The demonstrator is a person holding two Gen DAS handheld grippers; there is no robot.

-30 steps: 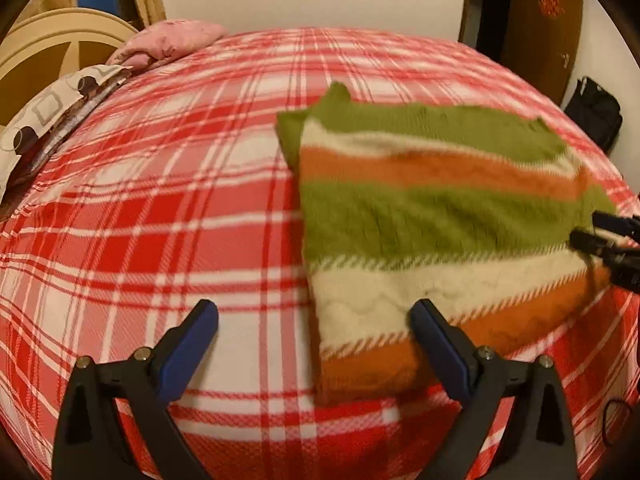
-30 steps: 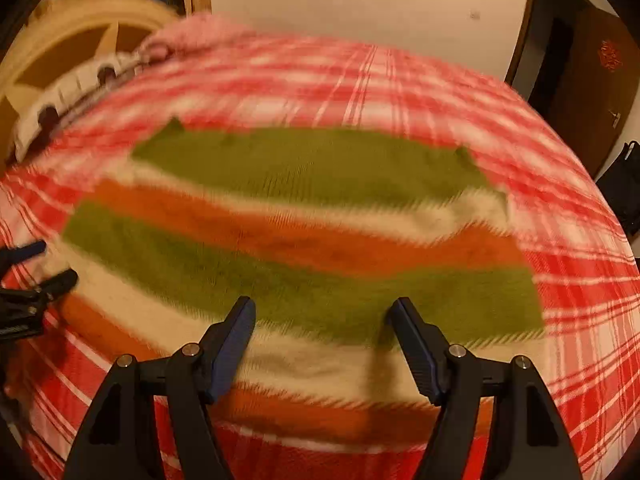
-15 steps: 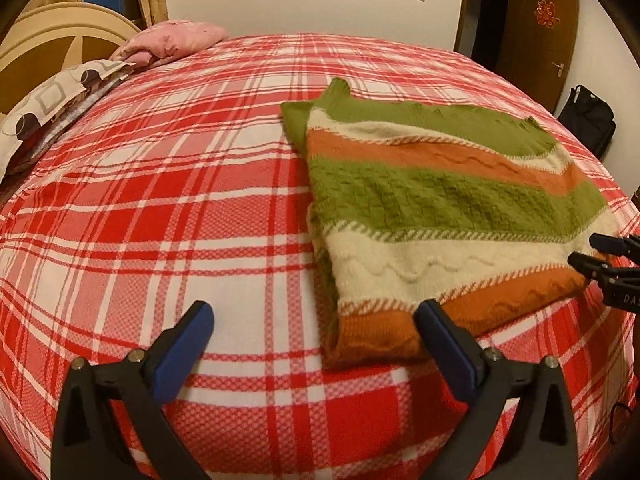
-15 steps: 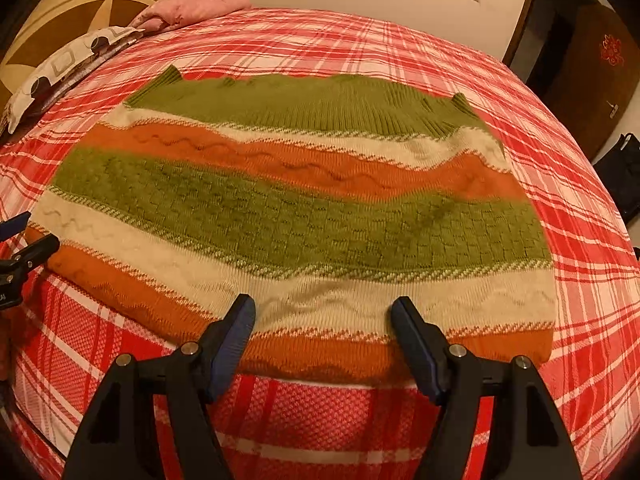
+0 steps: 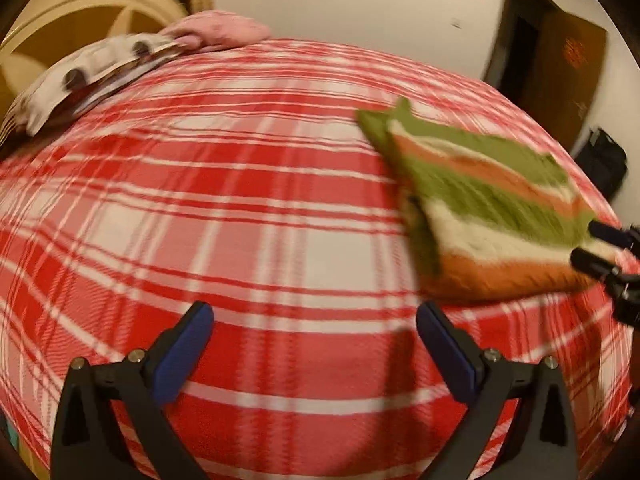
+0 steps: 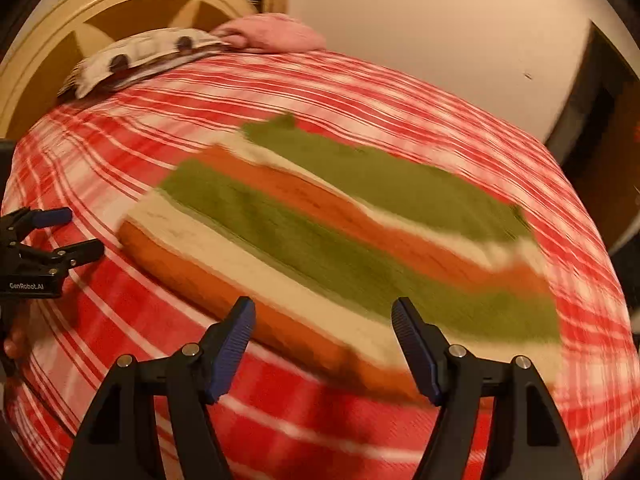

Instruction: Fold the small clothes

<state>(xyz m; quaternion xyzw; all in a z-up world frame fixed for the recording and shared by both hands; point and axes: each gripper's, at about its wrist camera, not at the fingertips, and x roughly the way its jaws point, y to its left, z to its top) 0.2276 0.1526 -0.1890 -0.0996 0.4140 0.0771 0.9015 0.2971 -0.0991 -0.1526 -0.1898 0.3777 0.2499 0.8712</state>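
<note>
- Left wrist view: my left gripper (image 5: 314, 330) stands with jaws wide, nothing between them, over the red plaid bedspread (image 5: 224, 208). One folded striped sweater (image 5: 488, 208) lies beyond it to the right, blurred. My right gripper (image 5: 596, 246) shows only as two fingertips at the sweater's near right corner.
- Right wrist view: my right gripper (image 6: 323, 330) has jaws wide, empty, just above the one sweater's (image 6: 352, 236) orange hem. My left gripper (image 6: 60, 234) sits left of the sweater, cut off. Two pillows (image 6: 256, 36) lie behind the sweater, smeared.
</note>
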